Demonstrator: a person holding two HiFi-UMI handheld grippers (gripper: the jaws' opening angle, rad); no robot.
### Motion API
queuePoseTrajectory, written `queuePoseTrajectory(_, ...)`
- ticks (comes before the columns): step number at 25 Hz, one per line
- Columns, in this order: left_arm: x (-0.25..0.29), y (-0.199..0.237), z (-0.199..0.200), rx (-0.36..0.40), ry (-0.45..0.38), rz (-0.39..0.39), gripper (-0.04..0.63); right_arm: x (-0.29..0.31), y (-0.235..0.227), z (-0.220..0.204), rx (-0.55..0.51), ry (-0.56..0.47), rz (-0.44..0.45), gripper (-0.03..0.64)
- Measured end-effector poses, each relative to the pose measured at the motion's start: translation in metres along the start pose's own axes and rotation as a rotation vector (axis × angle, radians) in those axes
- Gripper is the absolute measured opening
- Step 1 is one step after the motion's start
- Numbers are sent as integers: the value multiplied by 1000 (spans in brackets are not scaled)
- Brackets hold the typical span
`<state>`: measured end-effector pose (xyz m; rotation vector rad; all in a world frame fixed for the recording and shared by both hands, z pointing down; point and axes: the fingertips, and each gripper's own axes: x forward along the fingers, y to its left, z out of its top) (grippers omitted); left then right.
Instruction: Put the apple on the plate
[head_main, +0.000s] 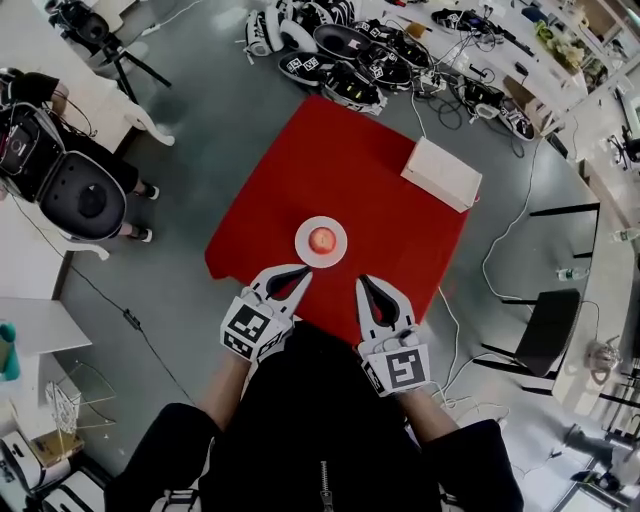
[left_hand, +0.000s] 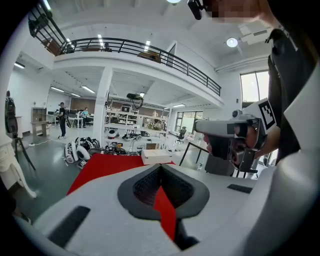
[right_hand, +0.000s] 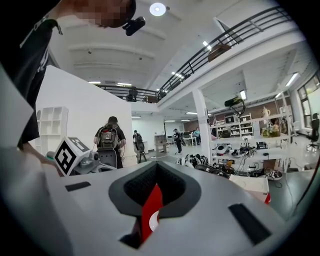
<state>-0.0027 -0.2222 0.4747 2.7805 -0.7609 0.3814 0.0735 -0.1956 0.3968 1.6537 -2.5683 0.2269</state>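
A red apple sits on a small white plate near the front edge of the red table. Both grippers hover just short of the plate, over that front edge. My left gripper is at the plate's near left, its jaws together and nothing between them. My right gripper is at the near right, also shut and empty. In the left gripper view the closed jaws frame only red tabletop. Through the narrow slit of the right gripper a sliver of the white plate shows.
A white box lies at the table's far right corner. Several headsets and cables cover the floor beyond the table. A person sits at the left, and a black chair stands to the right. People stand farther off in the hall.
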Motion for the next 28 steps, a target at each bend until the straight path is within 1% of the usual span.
queuePoseTrajectory(11,-5,-1,3,-4,6,17,6,-7,6,4,-19,15,33,11)
queuePoseTrajectory(16,-5,1,4,-3,1,24,6,-4,14,9,-22,6,58,11)
queuePoseTrajectory(21,-7,3,7,-10,-8,47,6,-1,16,16,-31,-5,87,11)
queuePoseTrajectory(28,-12,9,3,-16,-9,69,6,5,20,13,-30,-4,110,11)
